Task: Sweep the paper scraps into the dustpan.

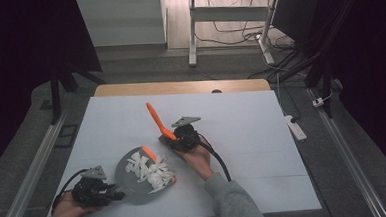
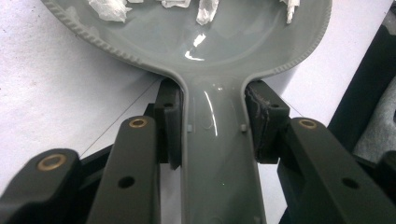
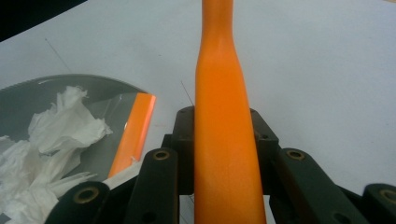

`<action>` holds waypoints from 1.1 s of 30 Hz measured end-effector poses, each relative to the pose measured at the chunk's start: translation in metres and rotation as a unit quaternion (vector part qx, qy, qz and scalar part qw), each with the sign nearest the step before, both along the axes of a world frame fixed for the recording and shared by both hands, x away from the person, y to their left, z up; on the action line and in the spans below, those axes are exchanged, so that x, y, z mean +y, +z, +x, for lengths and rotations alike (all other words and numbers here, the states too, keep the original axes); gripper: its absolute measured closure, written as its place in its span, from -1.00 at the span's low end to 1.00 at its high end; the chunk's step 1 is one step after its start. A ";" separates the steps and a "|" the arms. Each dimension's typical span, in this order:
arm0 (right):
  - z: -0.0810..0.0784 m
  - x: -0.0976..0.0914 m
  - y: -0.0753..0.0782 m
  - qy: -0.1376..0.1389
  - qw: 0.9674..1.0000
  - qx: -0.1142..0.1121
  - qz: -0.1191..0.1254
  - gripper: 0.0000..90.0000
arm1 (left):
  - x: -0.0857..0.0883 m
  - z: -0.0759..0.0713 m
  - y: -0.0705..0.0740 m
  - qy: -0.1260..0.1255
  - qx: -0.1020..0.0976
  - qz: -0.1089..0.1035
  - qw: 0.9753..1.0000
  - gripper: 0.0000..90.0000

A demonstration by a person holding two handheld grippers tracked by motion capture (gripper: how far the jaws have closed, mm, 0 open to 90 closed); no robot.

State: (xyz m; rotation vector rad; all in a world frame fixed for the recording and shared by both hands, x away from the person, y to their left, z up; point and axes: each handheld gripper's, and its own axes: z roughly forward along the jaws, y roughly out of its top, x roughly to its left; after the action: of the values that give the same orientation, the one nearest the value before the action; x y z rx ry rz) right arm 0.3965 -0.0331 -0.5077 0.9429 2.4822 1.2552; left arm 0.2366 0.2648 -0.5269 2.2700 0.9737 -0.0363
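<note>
The left tongs (image 2: pixel 212 135) are clamping the grey dustpan (image 2: pixel 201 42) by its handle, one pad pressing on each side of the handle just behind the spot where it is widening into the pan. The handle is running straight back between the jaws, so the dustpan's long axis is lying in line with the left tongs and its open mouth is pointing away from them, toward the right tongs. In the high view the left tongs (image 1: pixel 116 195) are sitting near the table's (image 1: pixel 241 116) front edge, with the dustpan (image 1: pixel 129 178) resting flat on the white surface just ahead of them.

Scraps of white paper (image 1: pixel 149 171) are lying in the pan, heaped toward its far lip, where an orange strip (image 1: pixel 149 152) is edging it.

The right tongs (image 3: pixel 224 140) are closed on an orange brush handle (image 3: pixel 223 140). The handle (image 1: pixel 157 121) is sticking out past the jaws, pointing up and away from the person, slanted toward the far left of the table. Its bristle end is probably under the hand, though it is hidden. The dustpan is lying just beside the right tongs (image 1: pixel 170 138), on their near left.
</note>
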 end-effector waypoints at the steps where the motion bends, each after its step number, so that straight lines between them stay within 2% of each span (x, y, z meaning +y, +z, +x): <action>1: 0.000 0.001 0.000 0.001 1.000 0.000 0.000 0.58 | 0.000 0.000 0.000 0.001 0.000 0.000 1.000 0.37; 18: -0.012 0.016 -0.001 0.010 1.000 0.014 0.001 0.58 | -0.003 0.001 0.001 0.004 -0.001 0.001 1.000 0.37; 23: -0.019 0.025 -0.003 0.023 1.000 0.017 0.006 0.57 | -0.005 0.002 0.001 0.004 -0.001 0.001 1.000 0.37; 28: -0.027 0.032 -0.002 0.032 0.999 0.027 0.021 0.57 | -0.006 0.002 0.001 0.004 0.000 0.000 1.000 0.37; 31: -0.033 0.035 -0.001 0.035 0.998 0.039 0.046 0.57 | -0.006 0.002 0.001 0.005 -0.001 0.003 1.000 0.37; 33: -0.038 0.040 0.001 0.044 0.997 0.036 0.049 0.57 | -0.007 0.002 0.001 0.005 0.000 0.002 1.000 0.37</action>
State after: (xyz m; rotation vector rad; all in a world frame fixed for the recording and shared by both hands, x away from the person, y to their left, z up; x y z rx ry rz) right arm 0.3585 0.0065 -0.5068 0.9249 2.5636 1.4071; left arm 0.2385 0.2582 -0.5260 2.2698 0.9848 -0.0291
